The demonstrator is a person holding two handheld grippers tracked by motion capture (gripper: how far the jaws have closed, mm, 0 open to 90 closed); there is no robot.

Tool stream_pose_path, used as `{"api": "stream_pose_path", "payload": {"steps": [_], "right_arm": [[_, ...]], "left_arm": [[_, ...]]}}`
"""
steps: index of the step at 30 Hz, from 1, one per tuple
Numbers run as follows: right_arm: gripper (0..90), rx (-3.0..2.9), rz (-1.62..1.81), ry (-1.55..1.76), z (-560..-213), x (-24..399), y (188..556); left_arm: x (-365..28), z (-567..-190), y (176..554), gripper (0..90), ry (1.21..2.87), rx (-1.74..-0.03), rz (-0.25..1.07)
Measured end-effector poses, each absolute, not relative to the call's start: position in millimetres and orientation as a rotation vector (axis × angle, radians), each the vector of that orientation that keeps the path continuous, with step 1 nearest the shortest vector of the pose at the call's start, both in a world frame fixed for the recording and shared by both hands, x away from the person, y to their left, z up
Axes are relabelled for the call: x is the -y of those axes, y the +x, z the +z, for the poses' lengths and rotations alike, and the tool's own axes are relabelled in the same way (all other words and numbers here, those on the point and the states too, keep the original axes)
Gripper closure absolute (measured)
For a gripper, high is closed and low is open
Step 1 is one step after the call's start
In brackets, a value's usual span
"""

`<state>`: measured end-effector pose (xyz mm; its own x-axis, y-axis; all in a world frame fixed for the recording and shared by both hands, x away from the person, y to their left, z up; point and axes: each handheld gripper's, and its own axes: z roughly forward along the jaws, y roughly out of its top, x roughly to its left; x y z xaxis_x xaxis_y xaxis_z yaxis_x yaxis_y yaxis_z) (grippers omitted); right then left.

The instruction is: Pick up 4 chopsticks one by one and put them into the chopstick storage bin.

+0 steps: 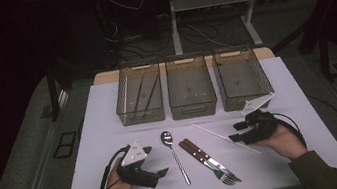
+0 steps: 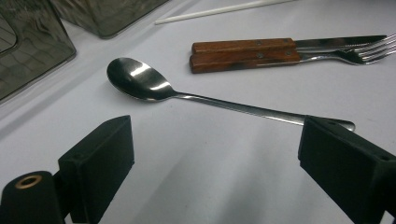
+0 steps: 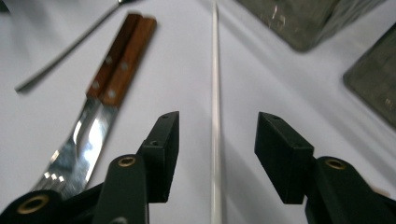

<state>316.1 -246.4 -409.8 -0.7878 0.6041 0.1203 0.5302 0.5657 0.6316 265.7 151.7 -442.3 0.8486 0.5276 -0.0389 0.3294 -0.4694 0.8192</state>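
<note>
Straddling the white chopstick (image 3: 215, 93) near the worktop's right edge, the right gripper (image 3: 217, 135) has its jaws apart, not touching it — left gripper (image 2: 215, 154) gapes beside the spoon (image 2: 140, 81).

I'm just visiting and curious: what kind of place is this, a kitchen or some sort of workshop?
Probably a lab or test room set up for recording, not a kitchen. A white table holds laid-out cutlery and three clear bins, loose cables trail on the floor behind, and dark surroundings close it in.
</note>
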Motion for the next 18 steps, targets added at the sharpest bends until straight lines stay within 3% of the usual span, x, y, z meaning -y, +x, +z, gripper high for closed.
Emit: {"api": "stream_pose_path", "payload": {"steps": [18], "right_arm": [[75.6, -2.811, 0.762, 0.931, -426, 243, 316]], "left_arm": [[-151, -443, 265, 9.0, 2.104, -0.622, 0.272]]}}
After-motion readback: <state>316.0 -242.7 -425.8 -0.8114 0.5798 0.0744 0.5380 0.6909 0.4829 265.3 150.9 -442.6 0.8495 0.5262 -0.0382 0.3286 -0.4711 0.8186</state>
